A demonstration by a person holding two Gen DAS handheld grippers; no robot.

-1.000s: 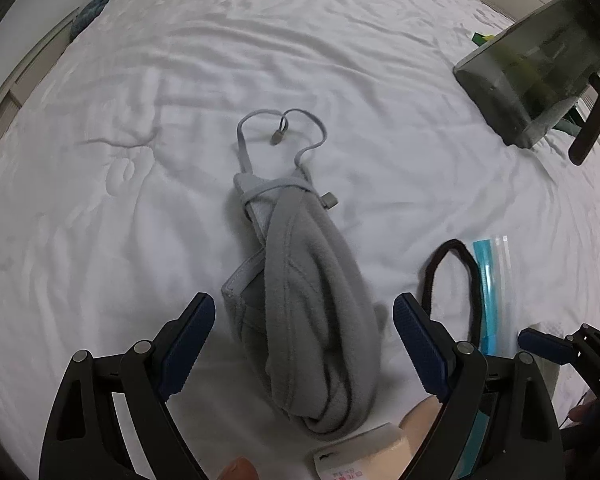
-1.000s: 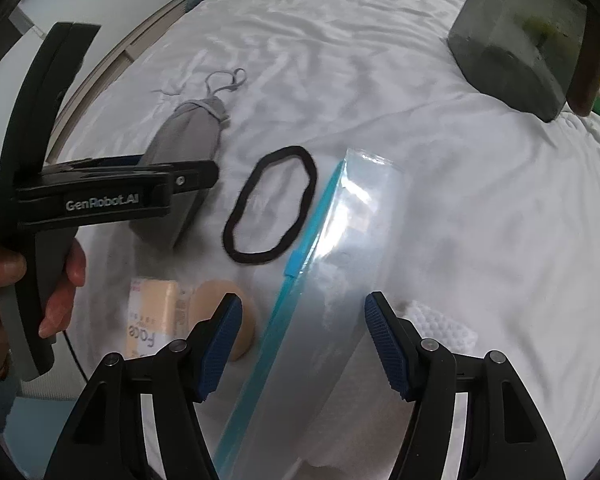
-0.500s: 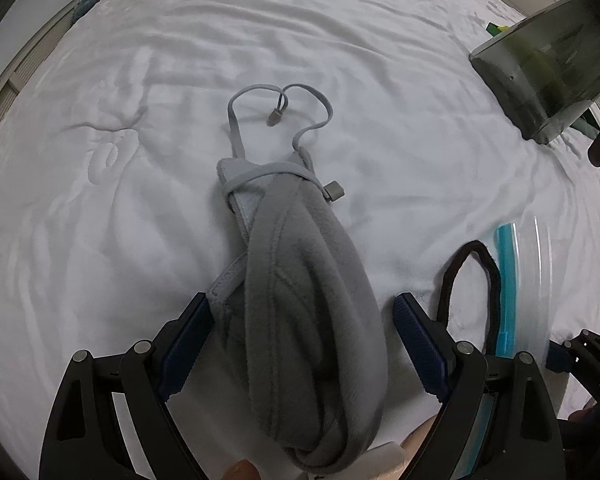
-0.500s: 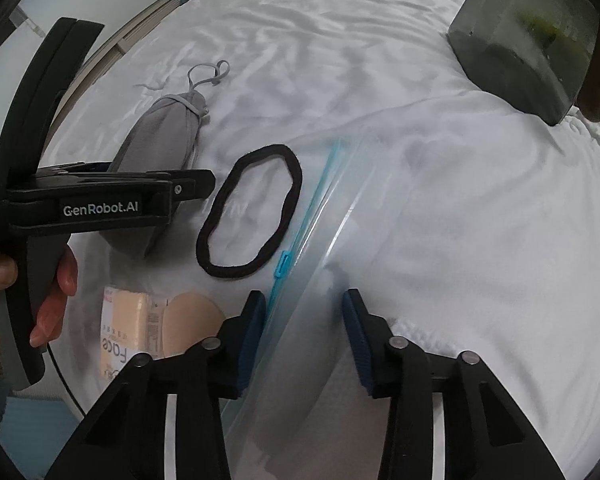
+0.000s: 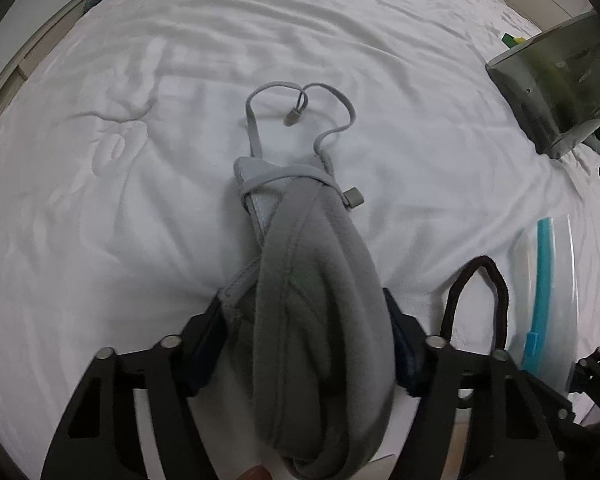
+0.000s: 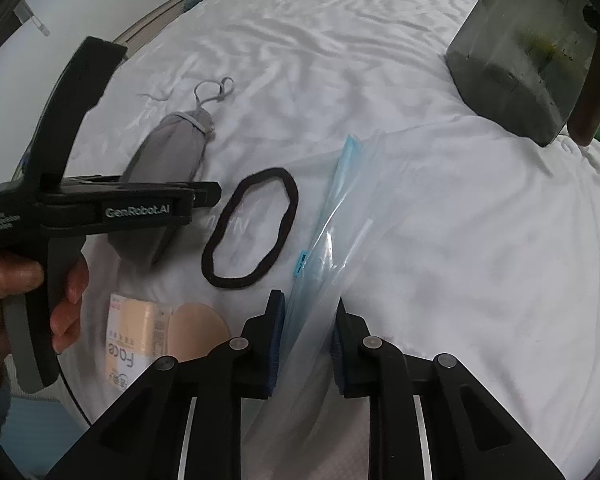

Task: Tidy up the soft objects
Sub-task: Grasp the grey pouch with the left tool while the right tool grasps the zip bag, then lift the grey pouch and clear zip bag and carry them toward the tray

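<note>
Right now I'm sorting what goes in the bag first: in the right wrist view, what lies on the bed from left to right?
Grey fabric pouch → black headband loop → clear zip bag → dark translucent bin.

"GenRobot.AI" stands in pale letters on the side of the left gripper [image 6: 204, 194]. At seven o'clock, a beige packet [image 6: 134, 340] reads "Face"; its smaller print is probably illegible.
</note>
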